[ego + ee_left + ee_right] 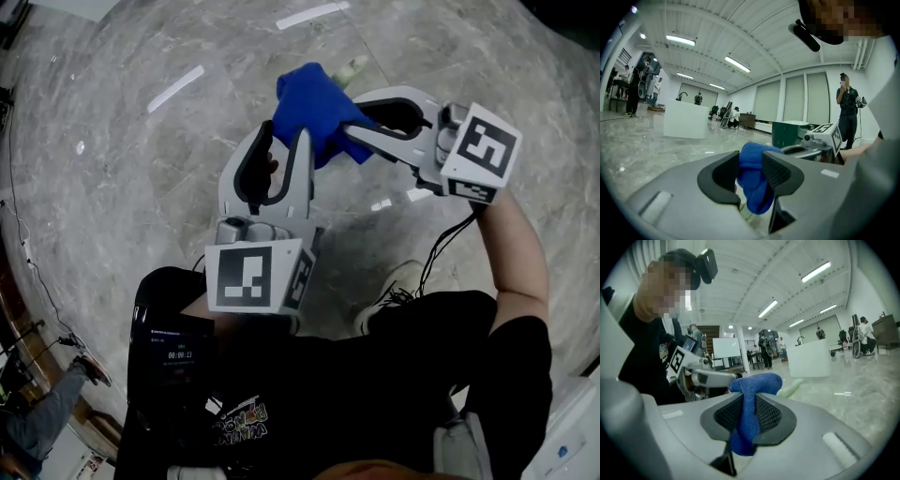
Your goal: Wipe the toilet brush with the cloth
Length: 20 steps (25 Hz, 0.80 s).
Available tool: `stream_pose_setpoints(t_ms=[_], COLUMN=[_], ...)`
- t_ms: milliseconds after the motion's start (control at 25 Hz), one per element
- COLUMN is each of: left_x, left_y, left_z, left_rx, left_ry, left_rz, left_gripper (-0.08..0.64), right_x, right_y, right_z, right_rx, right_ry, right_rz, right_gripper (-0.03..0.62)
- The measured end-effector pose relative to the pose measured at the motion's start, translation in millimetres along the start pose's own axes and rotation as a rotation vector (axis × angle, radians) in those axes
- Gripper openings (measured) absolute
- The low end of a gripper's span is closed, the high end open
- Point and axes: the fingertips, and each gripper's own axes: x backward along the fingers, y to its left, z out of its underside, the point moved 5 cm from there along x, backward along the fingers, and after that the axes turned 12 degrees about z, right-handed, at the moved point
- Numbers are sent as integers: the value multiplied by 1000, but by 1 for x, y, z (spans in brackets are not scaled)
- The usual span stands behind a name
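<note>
Blue cloth (pixel 314 103) (pixel 751 185) (pixel 757 382) is pinched by the R gripper (pixel 354 117) (pixel 750 404): jaws are closed on a fold of it, w/ the rest bunched up past the fingertips and a tail hung below the pads. The L gripper (pixel 284 133) (pixel 750 159) is held just beside it, pointed at the bunch; its jaws are set wide apart and the gap btwn them is filled by cloth in the L gripper view. Whether the pads actually press on anything can't be told. Of the toilet brush (pixel 352 67) (pixel 792 386) only a pale green end is seen, poked out from behind the cloth on the far side; the rest is covered. Both grippers are held up in front of the person's chest, well above the grey marble floor (pixel 141 141).
</note>
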Motion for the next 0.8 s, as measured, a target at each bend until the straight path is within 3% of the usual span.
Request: stream_pose_setpoints(t_ms=[200,360,480,600,720,800], left_x=[3,1,6,15,20,19], left_y=[4,3,7,12,16,14], left_z=[-3,-3,-16,-36,-43,-39], left_rx=[-25,-32,-21,-63,-102,-101], left_ry=[-22,-14,-62,-151,-194,-183], left_rz=[-15,-16,-33,-48,-57,-50], left_gripper=[150,150,150,150,153,155], right_x=[26,32,28,22,11,2], right_y=[-2,2,1,-3,1,2], right_z=[-54,-61,-45,-17,33,78], right_rx=[2,33,24,-46,-102,-121], right_ry=[-178,-181,-123,-27,142,284], right_rz=[33,18,-11,-94,-205,-234], right_gripper=[75,75,75,75,75,75])
